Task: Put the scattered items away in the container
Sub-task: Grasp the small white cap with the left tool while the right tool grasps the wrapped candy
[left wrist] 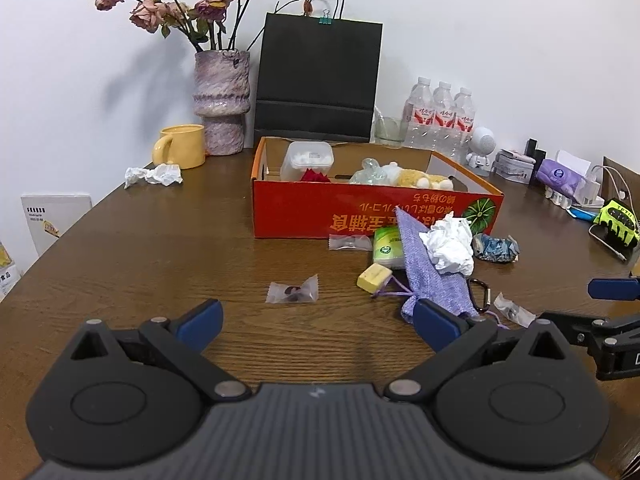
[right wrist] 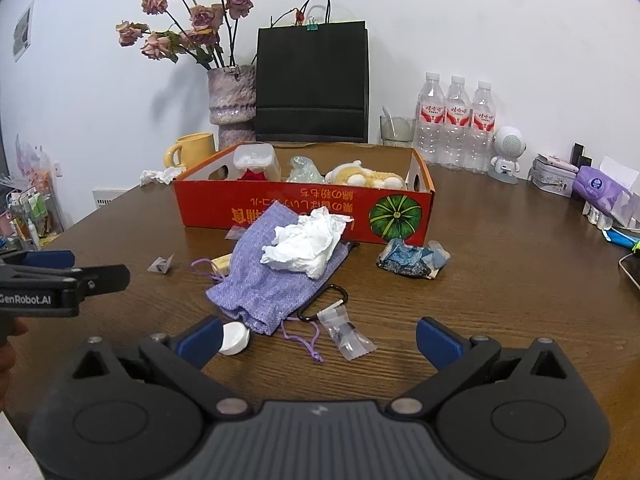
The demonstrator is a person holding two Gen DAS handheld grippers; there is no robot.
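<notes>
An open red cardboard box (right wrist: 280, 216) with a pumpkin graphic sits on the table, already holding a clear lidded tub (right wrist: 256, 160), a red item, crinkled clear plastic and a yellow plush toy (right wrist: 364, 176). In front of it lie a lilac knit pouch (right wrist: 260, 280) with a crumpled white tissue (right wrist: 308, 244) on top, a black carabiner (right wrist: 320, 304), small clear sachets (right wrist: 348, 336), a white round cap (right wrist: 235, 338), a blue crumpled wrapper (right wrist: 412, 260), a yellow block (left wrist: 374, 277) and a green packet (left wrist: 387, 247).
</notes>
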